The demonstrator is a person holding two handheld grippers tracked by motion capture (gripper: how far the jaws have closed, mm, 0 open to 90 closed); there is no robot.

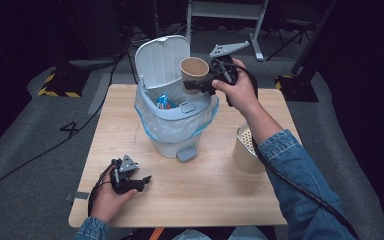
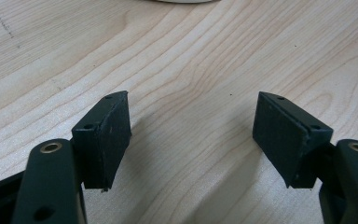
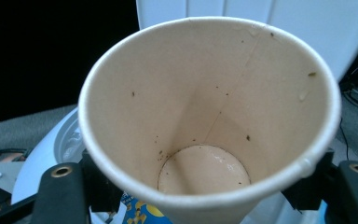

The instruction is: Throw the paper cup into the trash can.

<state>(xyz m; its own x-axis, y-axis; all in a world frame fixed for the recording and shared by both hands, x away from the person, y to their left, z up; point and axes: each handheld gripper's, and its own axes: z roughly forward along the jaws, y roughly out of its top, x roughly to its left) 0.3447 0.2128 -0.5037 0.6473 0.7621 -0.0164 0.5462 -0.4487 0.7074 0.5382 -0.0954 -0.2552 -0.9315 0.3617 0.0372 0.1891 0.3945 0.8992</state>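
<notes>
Above the centre of the high view, my right gripper (image 1: 196, 85) pinches a tan paper cup (image 1: 194, 69) by its sides, tilted so its open mouth faces the camera. The cup hangs over the open pedal bin (image 1: 172, 134), a pale grey bin standing on the far middle of the wooden table (image 1: 190, 192). Its lid (image 1: 161, 60) stands raised behind the cup, and a thin bluish liner bag (image 1: 152, 125) is folded over its rim. Inside the bin, toward its left, lies a small blue wrapper (image 1: 163, 101).

From the right gripper view, the cup (image 3: 205, 116) takes up most of the frame. I look straight down into it: the inside is empty, with small dark specks on the wall and a round pale bottom at lower centre. My two black jaws press on the cup's outer wall at lower left and lower right of that frame, and the white lid (image 3: 261, 18) rises along the top edge behind the rim.

At lower left of the high view, my left gripper (image 1: 141, 181) rests on the table near its front edge, my left hand (image 1: 107, 197) around it. In the left gripper view its pads (image 2: 109, 135) stand spread wide apart with bare wood grain between them, holding nothing.

At the right of the high view, a cream cylindrical container (image 1: 247, 150) stands on the table, partly behind my denim sleeve (image 1: 300, 190).
</notes>
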